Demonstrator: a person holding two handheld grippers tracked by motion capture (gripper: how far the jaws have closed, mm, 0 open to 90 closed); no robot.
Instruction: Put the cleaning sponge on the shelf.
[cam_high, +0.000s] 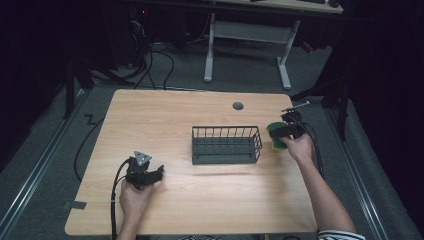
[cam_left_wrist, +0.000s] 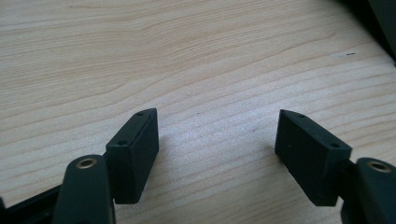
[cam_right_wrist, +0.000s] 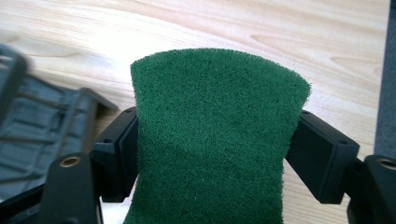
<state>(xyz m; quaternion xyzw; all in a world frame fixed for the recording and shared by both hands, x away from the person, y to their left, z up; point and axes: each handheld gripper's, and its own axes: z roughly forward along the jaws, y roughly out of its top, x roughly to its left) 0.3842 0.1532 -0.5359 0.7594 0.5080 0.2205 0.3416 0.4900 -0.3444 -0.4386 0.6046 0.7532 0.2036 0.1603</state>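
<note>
- Right tool (cam_right_wrist: 212, 154) clenched on a green sponge (cam_right_wrist: 215, 140), held above the counter (cam_high: 165, 115), just right of the wire basket (cam_high: 226, 145)
- Left tool (cam_left_wrist: 217, 140) released, jaws wide over bare wood

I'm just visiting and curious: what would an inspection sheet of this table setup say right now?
Surface: light wooden table, with a round grey cable port near its far edge.
Job's things: green scouring sponge with a yellow underside, pinched at its sides and bowed; dark wire basket at mid-table, nothing seen in it.
Clutter: nothing seen.
Grippers: right gripper shut on the sponge, just right of the basket; left gripper open over bare wood.
Cables: black cable trails from the left gripper; more on the floor.
Surroundings: dark room, white-legged desk behind, grey floor.
</note>
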